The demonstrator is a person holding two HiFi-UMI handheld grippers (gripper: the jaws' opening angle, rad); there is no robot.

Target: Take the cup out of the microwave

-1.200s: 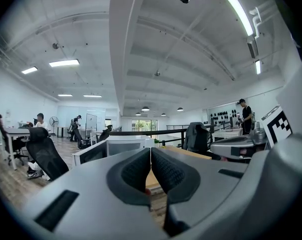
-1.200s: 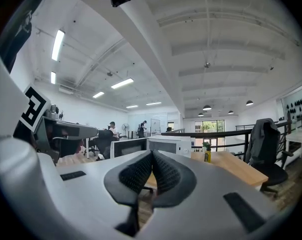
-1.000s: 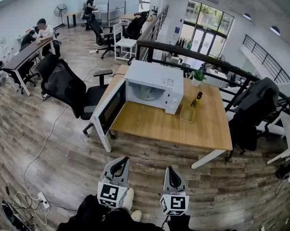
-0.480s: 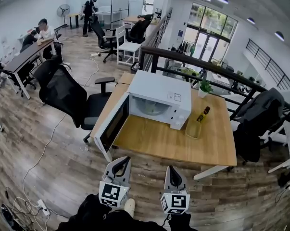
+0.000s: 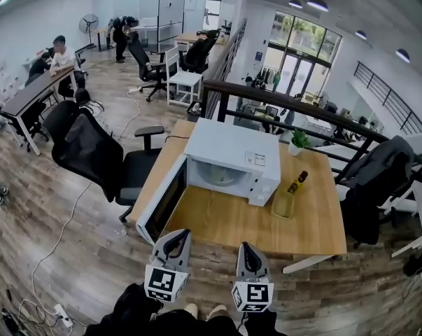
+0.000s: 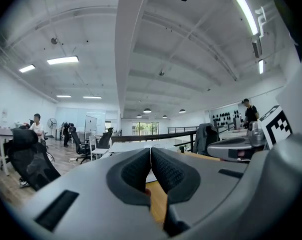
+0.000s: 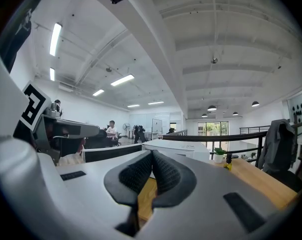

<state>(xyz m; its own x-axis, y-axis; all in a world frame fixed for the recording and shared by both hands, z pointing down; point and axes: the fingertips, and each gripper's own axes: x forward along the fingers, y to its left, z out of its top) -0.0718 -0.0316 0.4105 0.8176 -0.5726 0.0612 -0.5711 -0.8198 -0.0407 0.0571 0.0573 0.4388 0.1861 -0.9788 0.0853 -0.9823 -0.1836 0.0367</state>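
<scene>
A white microwave (image 5: 233,152) stands on a wooden table (image 5: 231,219) with its door (image 5: 162,198) swung open to the left. Its cavity shows a round glass plate; I cannot make out a cup inside. My left gripper (image 5: 176,236) and right gripper (image 5: 246,248) are side by side short of the table's near edge, both pointing level at it. Both are shut with nothing between the pads. In the left gripper view the gripper (image 6: 150,156) has its pads together. The right gripper (image 7: 151,159) aims at the microwave (image 7: 178,146).
A yellowish glass container (image 5: 284,204), a dark bottle (image 5: 295,181) and a small potted plant (image 5: 299,142) stand right of the microwave. A black office chair (image 5: 99,152) sits left of the table, a railing (image 5: 294,100) behind it. People sit at a desk (image 5: 29,93) far left.
Both grippers have moved forward toward the table, which now lies closer in the head view. Both stay shut.
</scene>
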